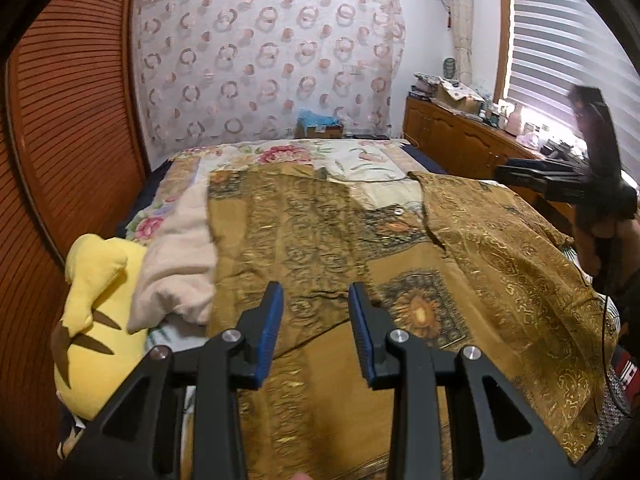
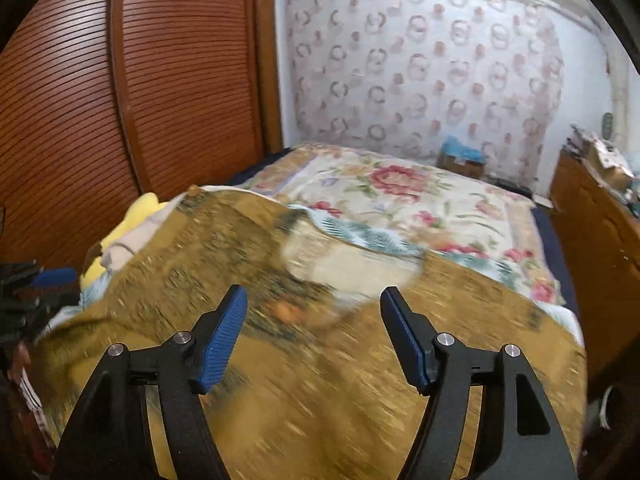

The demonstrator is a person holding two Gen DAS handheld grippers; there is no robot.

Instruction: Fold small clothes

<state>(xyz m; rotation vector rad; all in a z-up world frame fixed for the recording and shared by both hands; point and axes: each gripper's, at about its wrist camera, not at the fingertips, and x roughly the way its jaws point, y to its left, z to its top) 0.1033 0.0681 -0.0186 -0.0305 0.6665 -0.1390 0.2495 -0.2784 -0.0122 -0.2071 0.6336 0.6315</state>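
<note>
A: Fabric first: how will the thin mustard-gold garment with dark paisley and medallion print (image 1: 320, 240) handle?

B: Judging by its soft wrinkles and the way it drapes over the bed's edge, it is light, limp and likely a bit slippery. It would sag from any single hold, so pinching a hem or corner suits it better than bunching the middle.

A: Where does it lie?

B: Spread across the near part of the floral quilt (image 1: 340, 156), one side hanging off the edge, its left edge against a pale pink cloth (image 1: 180, 264) and a yellow plush toy (image 1: 96, 304). A round neck opening shows toward the far side, with a flap folded over on the right.

A: And the tongs?

B: The left gripper (image 1: 316, 308) hovers above the cloth, blue pads apart with nothing between them. The right gripper (image 2: 314, 320) has its jaws wide apart and empty; its view is motion-blurred.
</note>
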